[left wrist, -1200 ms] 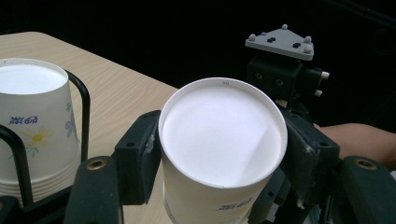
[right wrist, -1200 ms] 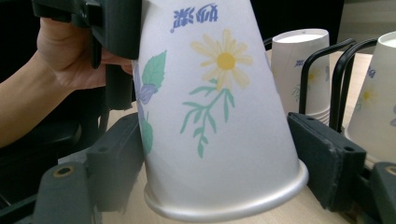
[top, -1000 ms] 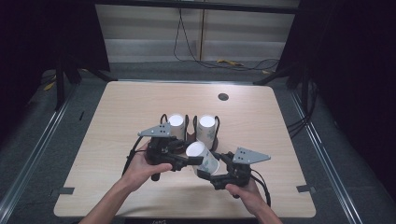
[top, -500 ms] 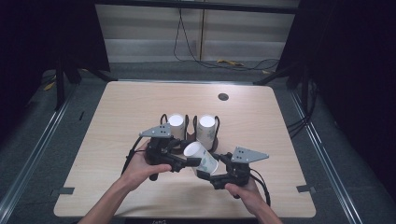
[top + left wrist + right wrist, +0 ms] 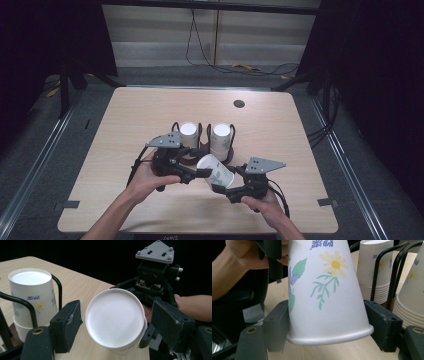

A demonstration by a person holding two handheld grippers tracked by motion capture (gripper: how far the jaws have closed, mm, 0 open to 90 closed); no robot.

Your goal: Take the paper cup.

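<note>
A paper cup (image 5: 216, 171) lies tilted in the air just in front of the black wire rack (image 5: 200, 145), which holds two stacks of cups (image 5: 220, 140) on the worktop (image 5: 300, 130). The right tool (image 5: 223, 184) clamps the cup near its rim, its jaws having just been closing. The left tool (image 5: 196, 172) has just been opening; its jaws stand apart on either side of the cup's base without pressing it.
</note>
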